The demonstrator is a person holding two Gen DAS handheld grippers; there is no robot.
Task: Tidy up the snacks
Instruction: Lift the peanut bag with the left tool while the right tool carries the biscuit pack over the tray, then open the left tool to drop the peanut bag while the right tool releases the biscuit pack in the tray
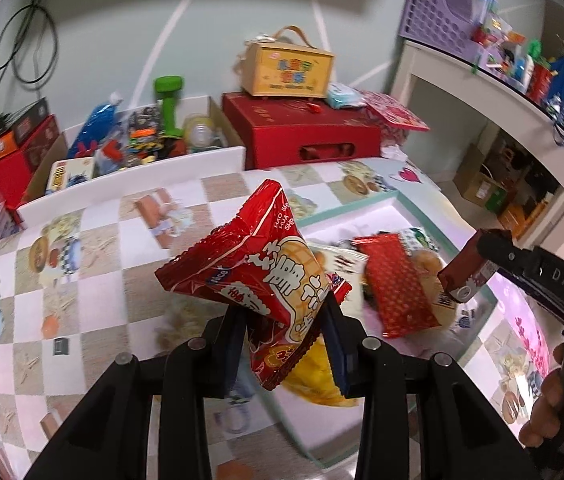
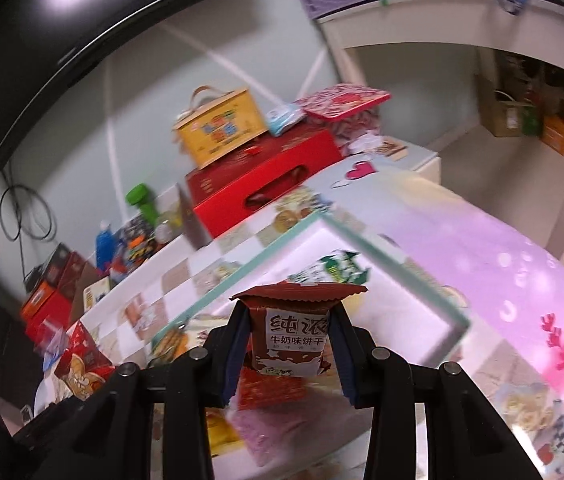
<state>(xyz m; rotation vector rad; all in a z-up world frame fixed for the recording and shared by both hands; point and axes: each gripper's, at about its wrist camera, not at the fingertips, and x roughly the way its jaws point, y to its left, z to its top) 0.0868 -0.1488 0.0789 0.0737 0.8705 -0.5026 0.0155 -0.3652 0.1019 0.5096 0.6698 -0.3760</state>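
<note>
My left hand-held gripper [image 1: 284,322] is clamped on one red peanut packet [image 1: 250,264], held up above the near-left corner of the tray. My right hand-held gripper [image 2: 290,340] is clamped on one brown milk-biscuit packet [image 2: 296,332], raised over the tray's interior; from the left wrist view it sits at the right, well apart from the left load. The tray [image 1: 386,200] is shallow, white inside with a pale green rim. I count in it one red dotted packet [image 1: 398,284], one green-and-white packet [image 2: 334,270] toward the far corner, one yellow packet [image 1: 314,380] partly hidden under the left fingers, plus others too blurred to count. Open floor of the tray shows along the far and right sides. The bench [image 1: 94,248] carries a checkered printed cloth, turning pink on the right. Behind it: one red box [image 1: 302,128] with one yellow handled box [image 1: 288,70] on top. A white shelf [image 1: 494,88] stands at right.
</note>
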